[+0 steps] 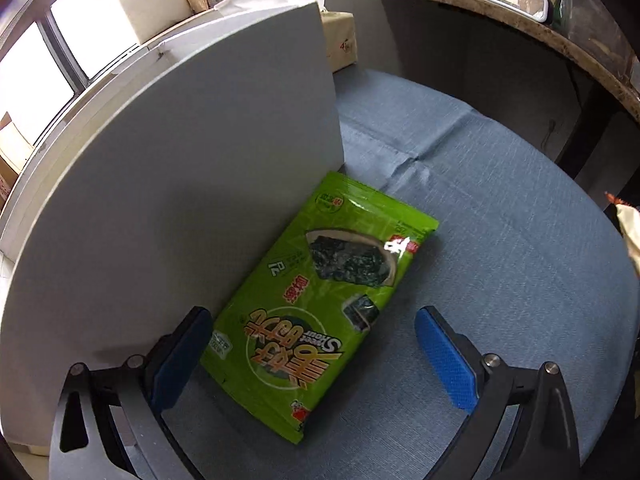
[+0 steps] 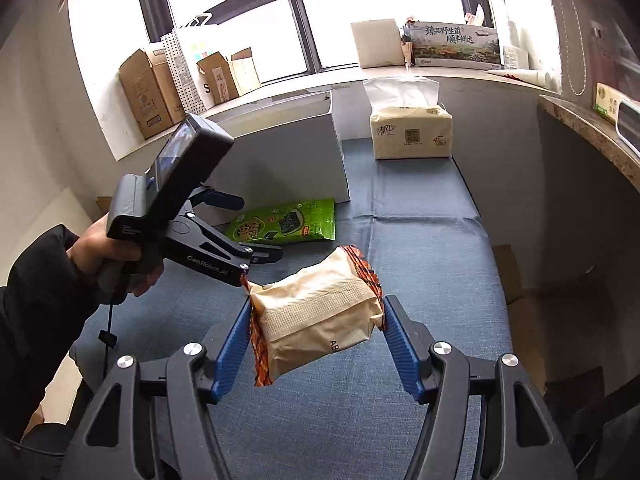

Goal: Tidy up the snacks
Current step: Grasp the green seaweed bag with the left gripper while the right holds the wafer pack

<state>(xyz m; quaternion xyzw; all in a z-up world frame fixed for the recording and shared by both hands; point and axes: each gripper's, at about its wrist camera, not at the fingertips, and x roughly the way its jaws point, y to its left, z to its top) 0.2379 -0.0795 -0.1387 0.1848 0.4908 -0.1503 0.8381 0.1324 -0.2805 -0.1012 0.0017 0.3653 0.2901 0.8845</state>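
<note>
Bright window [image 2: 248, 4], cluttered sill [image 2: 400, 74]

Grey box [image 1: 180, 152] walling the left, green snack pack [image 1: 316, 304] against it, open blue cloth [image 1: 500, 240] rightward.

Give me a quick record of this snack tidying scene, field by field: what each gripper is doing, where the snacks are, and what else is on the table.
left gripper: open, poised over the green seaweed packet, not gripping it
right gripper: shut on the beige snack packet, held above the table
green seaweed packet: lying flat on the blue cloth, beside the white box
beige snack packet: clamped between both pads
white box: standing at the table's back left
tissue pack: at the far end of the blue cloth
</note>
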